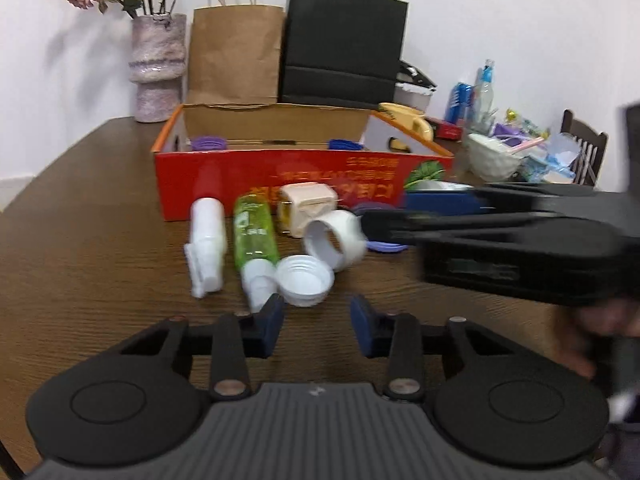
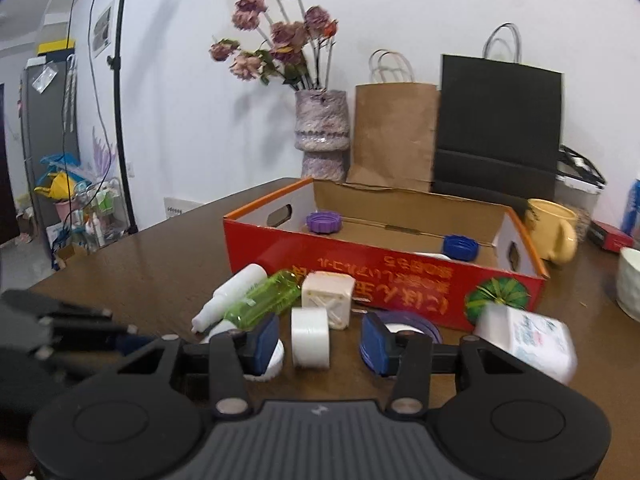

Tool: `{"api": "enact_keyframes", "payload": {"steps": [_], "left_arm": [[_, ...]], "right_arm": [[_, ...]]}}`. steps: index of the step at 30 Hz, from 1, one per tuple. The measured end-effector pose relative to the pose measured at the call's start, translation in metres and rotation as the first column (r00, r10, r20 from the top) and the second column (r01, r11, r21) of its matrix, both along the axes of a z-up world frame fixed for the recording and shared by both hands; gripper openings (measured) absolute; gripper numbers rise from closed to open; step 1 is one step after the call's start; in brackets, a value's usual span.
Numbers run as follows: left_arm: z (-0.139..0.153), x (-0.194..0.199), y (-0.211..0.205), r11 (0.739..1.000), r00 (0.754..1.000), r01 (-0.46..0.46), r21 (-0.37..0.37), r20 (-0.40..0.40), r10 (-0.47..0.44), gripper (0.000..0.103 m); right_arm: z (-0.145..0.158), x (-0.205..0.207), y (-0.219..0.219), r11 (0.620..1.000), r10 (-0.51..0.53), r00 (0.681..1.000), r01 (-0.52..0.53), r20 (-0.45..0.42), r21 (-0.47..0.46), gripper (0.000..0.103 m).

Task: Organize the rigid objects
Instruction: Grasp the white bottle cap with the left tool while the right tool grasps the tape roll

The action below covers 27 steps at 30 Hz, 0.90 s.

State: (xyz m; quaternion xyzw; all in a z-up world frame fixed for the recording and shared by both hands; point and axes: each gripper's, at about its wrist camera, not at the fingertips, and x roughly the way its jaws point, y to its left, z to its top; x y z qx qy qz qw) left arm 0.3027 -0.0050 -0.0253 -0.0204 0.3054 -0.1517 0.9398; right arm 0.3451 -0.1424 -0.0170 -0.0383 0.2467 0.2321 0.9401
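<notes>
Both tools, left (image 1: 317, 320) and right (image 2: 319, 338), apart and empty; white screw cap (image 2: 266, 364) half-hidden behind right tool's finger.

Counted two grippers (image 1: 317, 322) (image 2: 319, 338) | one red box (image 2: 360, 264) | two caps inside, purple (image 2: 323, 222) and blue (image 2: 460, 246) | two paper bags (image 2: 394, 136) (image 2: 498, 128) | one vase (image 2: 322, 132) | one yellow mug (image 2: 554, 228)

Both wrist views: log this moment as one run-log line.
left gripper: open, empty | right gripper: open, framing white ring | red box: purple cap, blue cap inside
</notes>
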Motion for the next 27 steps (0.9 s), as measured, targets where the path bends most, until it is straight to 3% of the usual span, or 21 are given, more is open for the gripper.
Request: {"api": "enact_keyframes", "payload": {"steps": [2, 7, 11, 15, 17, 21, 22, 24, 27], "left_arm": [[-0.002, 0.001, -0.008, 1.0, 1.0, 0.031, -0.005, -0.001, -0.031, 0.038], [-0.012, 0.019, -0.025, 0.994, 0.998, -0.056, 0.095, 0.001, 0.056, 0.04], [-0.013, 0.026, -0.031, 0.991, 0.997, -0.081, 0.108, 0.002, 0.081, 0.049], [-0.017, 0.033, -0.042, 0.979, 0.994, -0.113, 0.168, 0.024, 0.111, 0.049], [-0.02, 0.038, -0.044, 0.981, 0.993, -0.115, 0.159, 0.006, 0.116, 0.049], [-0.024, 0.047, -0.048, 0.979, 0.99, -0.141, 0.148, 0.008, 0.141, 0.048], [-0.023, 0.049, -0.049, 0.979, 0.989, -0.145, 0.144, 0.009, 0.145, 0.041], [-0.023, 0.047, -0.051, 0.979, 0.99, -0.141, 0.145, 0.017, 0.14, 0.041], [-0.019, 0.03, -0.054, 0.979, 0.991, -0.134, 0.155, 0.028, 0.131, 0.041]], "right_arm": [[-0.006, 0.015, 0.006, 1.0, 0.004, 1.0, -0.005, -0.026, -0.007, 0.039], [-0.013, 0.032, -0.002, 0.998, 0.0, 0.997, 0.004, -0.073, 0.056, 0.022], [-0.017, 0.03, -0.025, 0.991, -0.015, 0.993, 0.032, -0.121, 0.132, 0.022], [-0.014, 0.016, -0.052, 0.975, -0.018, 0.989, 0.05, -0.148, 0.215, 0.022], [-0.012, 0.003, -0.067, 0.967, -0.011, 0.987, 0.051, -0.16, 0.249, 0.022], [-0.018, -0.015, -0.097, 0.931, 0.015, 0.97, 0.075, -0.242, 0.358, 0.022], [-0.024, -0.016, -0.104, 0.922, 0.021, 0.964, 0.084, -0.266, 0.379, 0.022], [-0.031, -0.014, -0.116, 0.893, 0.035, 0.955, 0.103, -0.295, 0.437, 0.022], [-0.038, -0.01, -0.132, 0.867, -0.048, 0.942, 0.204, -0.332, 0.454, 0.024]]}}
